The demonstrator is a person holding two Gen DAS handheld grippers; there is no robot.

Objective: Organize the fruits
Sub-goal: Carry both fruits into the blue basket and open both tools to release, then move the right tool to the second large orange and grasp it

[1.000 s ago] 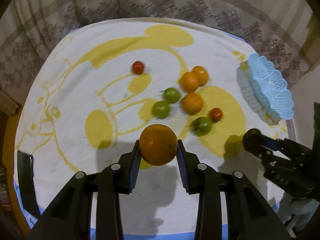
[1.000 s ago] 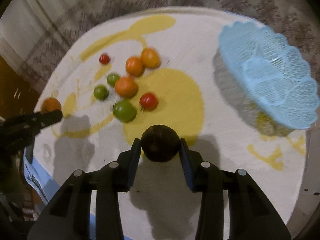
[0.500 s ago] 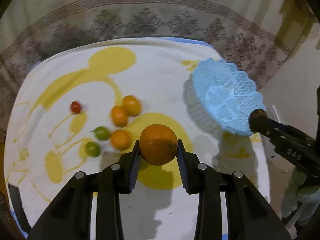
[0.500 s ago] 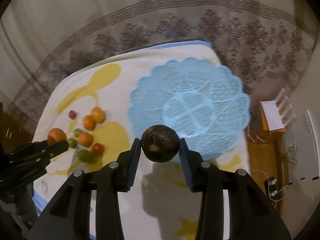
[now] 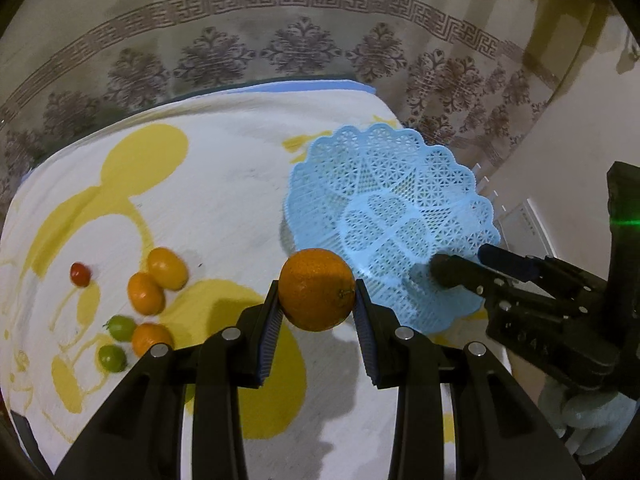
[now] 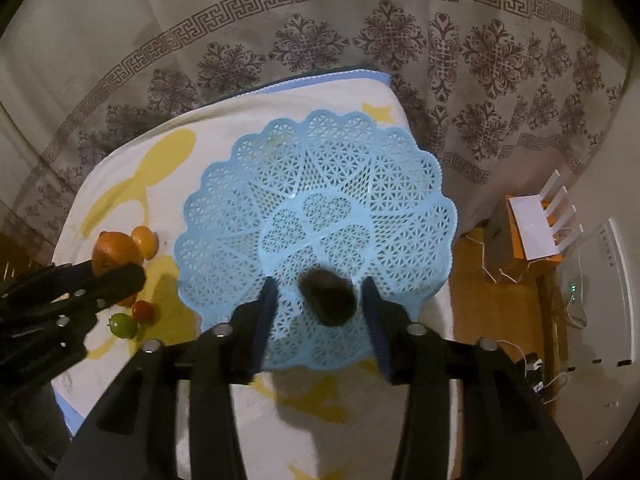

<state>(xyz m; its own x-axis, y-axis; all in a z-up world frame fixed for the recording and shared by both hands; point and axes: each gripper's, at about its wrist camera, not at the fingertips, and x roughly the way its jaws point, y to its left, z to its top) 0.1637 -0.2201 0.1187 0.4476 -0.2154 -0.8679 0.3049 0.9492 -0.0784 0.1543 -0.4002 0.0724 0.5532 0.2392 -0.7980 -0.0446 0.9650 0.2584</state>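
Observation:
My left gripper (image 5: 317,306) is shut on a large orange (image 5: 317,290) and holds it above the cloth, just left of the blue lattice basket (image 5: 400,184). My right gripper (image 6: 320,304) is open over the basket (image 6: 320,184). A dark round fruit (image 6: 327,298) is blurred between its spread fingers, touching neither, over the basket's near side. In the left wrist view the right gripper (image 5: 472,270) reaches over the basket's right rim. Loose fruits lie on the cloth at the left: small oranges (image 5: 156,280), green ones (image 5: 116,340) and a red one (image 5: 80,274).
The table carries a white cloth with yellow shapes (image 5: 200,208). A patterned curtain (image 6: 360,48) hangs behind it. To the right of the table, on the floor, stand a white router on an orange box (image 6: 536,224) and cables (image 6: 560,320).
Both grippers swung right toward the basket. My right gripper has opened and let go of the dark fruit over the basket. My left gripper still holds the orange.

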